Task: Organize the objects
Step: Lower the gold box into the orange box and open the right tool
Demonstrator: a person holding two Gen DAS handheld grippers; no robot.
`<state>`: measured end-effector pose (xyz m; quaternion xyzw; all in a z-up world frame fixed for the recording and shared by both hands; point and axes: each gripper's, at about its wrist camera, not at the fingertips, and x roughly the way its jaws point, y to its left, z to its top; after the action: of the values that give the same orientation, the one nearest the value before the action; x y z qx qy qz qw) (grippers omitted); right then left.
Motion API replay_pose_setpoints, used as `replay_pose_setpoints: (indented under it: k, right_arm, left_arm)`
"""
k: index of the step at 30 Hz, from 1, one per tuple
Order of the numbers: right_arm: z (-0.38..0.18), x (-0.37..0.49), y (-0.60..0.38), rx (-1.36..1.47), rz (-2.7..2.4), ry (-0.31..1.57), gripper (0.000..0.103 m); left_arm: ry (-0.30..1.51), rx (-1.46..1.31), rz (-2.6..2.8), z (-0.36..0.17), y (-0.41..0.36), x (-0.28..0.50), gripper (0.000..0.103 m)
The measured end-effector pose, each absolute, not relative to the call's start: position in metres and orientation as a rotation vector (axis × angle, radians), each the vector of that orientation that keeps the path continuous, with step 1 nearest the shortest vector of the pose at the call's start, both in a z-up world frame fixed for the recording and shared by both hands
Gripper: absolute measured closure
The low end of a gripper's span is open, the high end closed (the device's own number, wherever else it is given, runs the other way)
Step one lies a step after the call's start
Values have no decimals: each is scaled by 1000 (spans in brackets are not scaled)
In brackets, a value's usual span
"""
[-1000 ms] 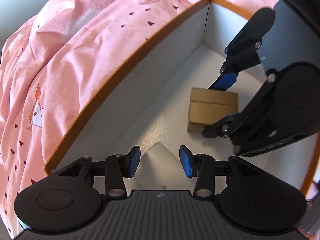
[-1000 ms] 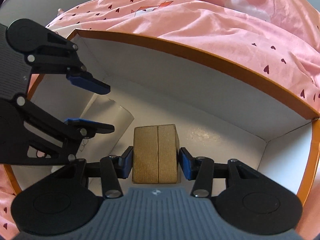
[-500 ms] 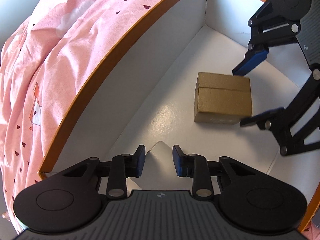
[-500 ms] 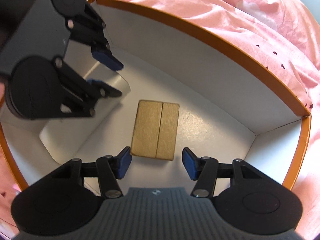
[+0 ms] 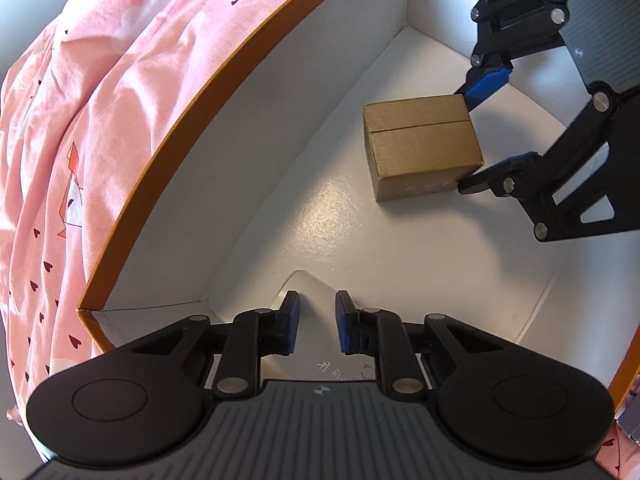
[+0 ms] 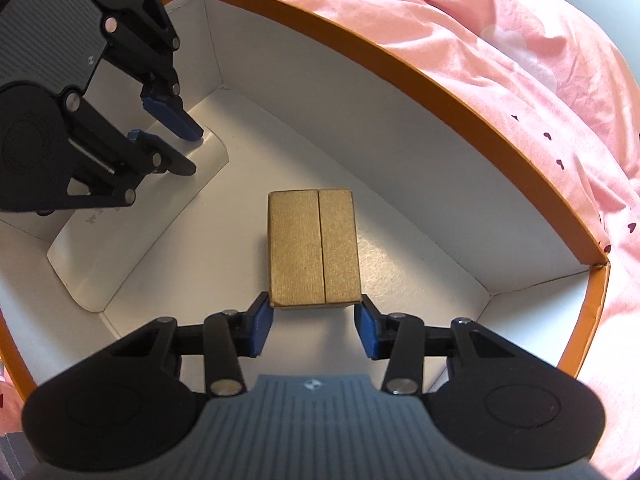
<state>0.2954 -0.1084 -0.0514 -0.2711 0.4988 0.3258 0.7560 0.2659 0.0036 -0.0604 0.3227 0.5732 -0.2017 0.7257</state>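
My left gripper [image 5: 316, 322] had been closing on the white card [image 6: 132, 224], and my right gripper [image 6: 314, 330] had drawn back from the gold box [image 6: 314, 248].
The box, ribbed gold with a centre seam, lay mid-frame on the white floor of the orange-rimmed tray [image 6: 440, 80]. My right jaws stood open, straddling its near end, after narrowing a little. My left pads nearly met around the card's raised corner, lower centre; I couldn't tell if they gripped.

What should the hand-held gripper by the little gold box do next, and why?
Probably close a little more. The right hand-held gripper has just been closing, and its blue pads flank the near end of the gold box on the floor of the orange-rimmed box, apparently without squeezing it yet.
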Motion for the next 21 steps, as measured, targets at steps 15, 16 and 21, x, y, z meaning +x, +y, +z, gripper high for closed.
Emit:
replay_pose_setpoints:
  k: [15,16,21]
  right_arm:
    - [-50,301,-109,-652,763,998,56]
    - [-50,301,-107,-672,773,978,56]
    - [-51,300,-95,-783,843,867,56]
  left_arm:
    - [1312,741,-506,-66,-10,260,81]
    - [1324,731,-509,-64,-9,261,81]
    - [1397,688,-506,-60,2,269,81]
